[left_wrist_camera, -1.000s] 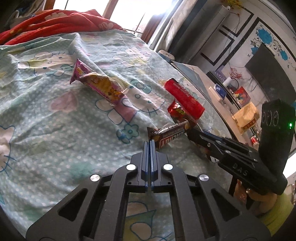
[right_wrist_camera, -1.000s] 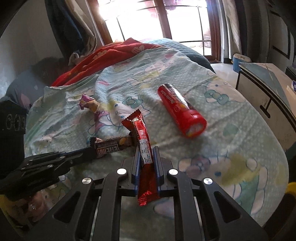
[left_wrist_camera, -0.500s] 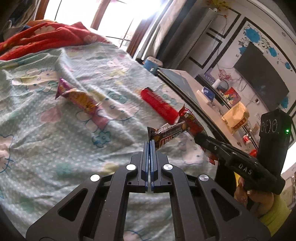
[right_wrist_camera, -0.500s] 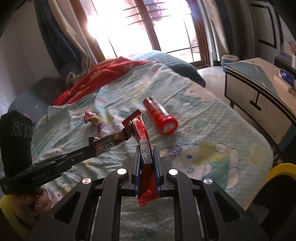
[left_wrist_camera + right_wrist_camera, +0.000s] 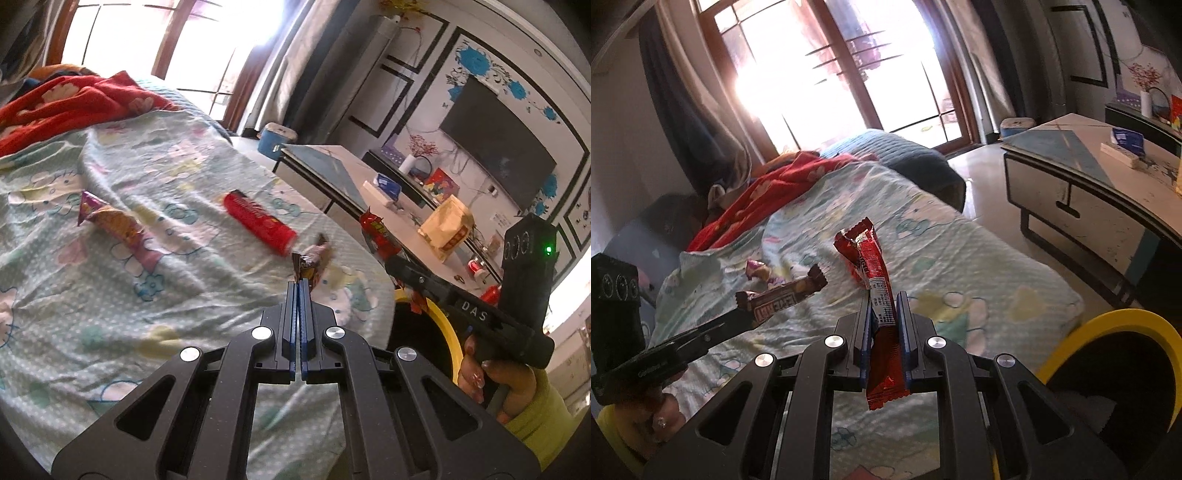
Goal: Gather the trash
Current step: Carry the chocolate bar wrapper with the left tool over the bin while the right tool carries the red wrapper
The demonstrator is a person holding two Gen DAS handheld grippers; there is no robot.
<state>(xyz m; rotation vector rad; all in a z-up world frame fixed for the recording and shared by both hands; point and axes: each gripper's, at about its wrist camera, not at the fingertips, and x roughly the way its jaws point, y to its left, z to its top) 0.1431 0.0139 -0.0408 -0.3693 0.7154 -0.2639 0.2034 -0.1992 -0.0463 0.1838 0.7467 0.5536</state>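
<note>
Two wrappers [image 5: 110,223] [image 5: 260,221] on bed [image 5: 74,302], one in each gripper [image 5: 298,284] [image 5: 882,306].

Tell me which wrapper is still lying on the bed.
The purple-and-orange wrapper, left of the red tube. The brown one is in the left gripper, the red one in the right gripper.

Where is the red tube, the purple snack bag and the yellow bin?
red tube [image 5: 258,221]: left wrist view, middle of its side.
purple snack bag [image 5: 114,223]: left wrist view, middle of the wrapper.
yellow bin [image 5: 1137,318]: right wrist view, top of its rim.
</note>
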